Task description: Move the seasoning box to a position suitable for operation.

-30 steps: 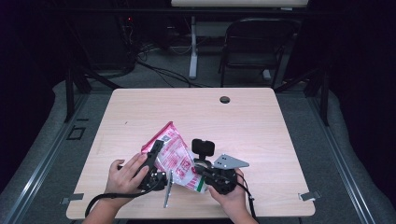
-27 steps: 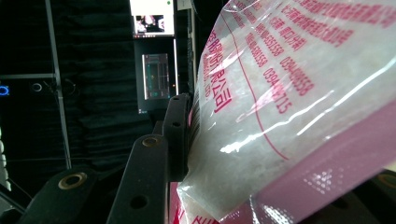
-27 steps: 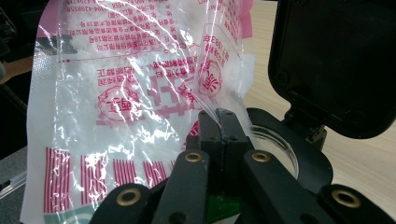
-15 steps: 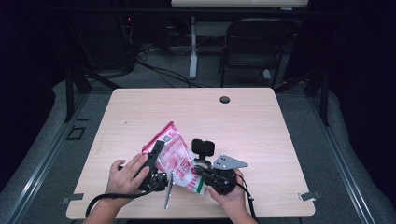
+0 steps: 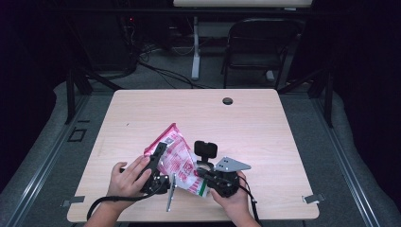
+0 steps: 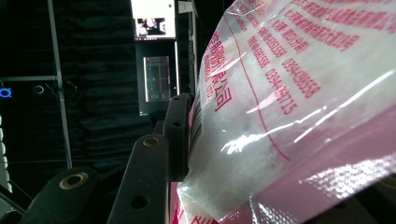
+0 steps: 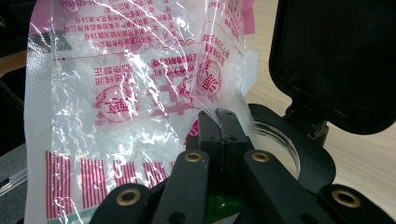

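Note:
A pink and clear plastic bag (image 5: 177, 160) of white grains is held up over the near edge of the table between both hands. My left gripper (image 5: 159, 158) is shut on the bag's body (image 6: 299, 93); one black finger (image 6: 179, 135) presses into its side and the other is hidden behind it. My right gripper (image 5: 202, 174) is shut on the bag's lower edge, jaws together on the film (image 7: 219, 122). Just behind that grip stands a black round container (image 7: 299, 140) with its flip lid (image 7: 336, 60) raised; the lid (image 5: 205, 149) also stands up in the high view.
The wooden table (image 5: 265, 127) has a black cable hole (image 5: 228, 100) near its far edge. A black chair (image 5: 262, 47) and cables are on the floor beyond it. Lit screens (image 6: 156, 51) glow in the dark background.

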The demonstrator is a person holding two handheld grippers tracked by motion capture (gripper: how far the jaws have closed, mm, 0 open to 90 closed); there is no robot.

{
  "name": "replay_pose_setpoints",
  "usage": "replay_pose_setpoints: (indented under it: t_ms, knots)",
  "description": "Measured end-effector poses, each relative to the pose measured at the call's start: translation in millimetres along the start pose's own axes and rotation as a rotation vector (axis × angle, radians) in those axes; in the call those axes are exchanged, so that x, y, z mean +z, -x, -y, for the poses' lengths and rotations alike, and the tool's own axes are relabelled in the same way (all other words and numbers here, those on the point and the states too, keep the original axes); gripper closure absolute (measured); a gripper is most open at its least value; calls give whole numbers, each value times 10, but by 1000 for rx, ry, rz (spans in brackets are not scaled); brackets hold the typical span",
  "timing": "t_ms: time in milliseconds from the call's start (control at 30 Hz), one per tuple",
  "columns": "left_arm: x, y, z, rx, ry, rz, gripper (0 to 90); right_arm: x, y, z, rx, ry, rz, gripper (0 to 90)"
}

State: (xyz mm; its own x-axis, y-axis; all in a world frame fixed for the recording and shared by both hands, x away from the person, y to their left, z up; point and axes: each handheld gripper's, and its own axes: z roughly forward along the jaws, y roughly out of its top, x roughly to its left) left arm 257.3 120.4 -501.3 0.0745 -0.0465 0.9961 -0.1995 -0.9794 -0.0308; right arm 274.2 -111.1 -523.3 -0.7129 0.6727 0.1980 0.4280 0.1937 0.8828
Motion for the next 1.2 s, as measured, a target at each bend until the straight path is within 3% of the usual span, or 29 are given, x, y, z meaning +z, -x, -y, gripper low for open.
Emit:
replay_pose_setpoints:
  t_ms: [1200]
  knots:
    - [-4, -6, -4, -8, 11, -4, 694, 11, -6, 5, 2, 0, -2, 900]
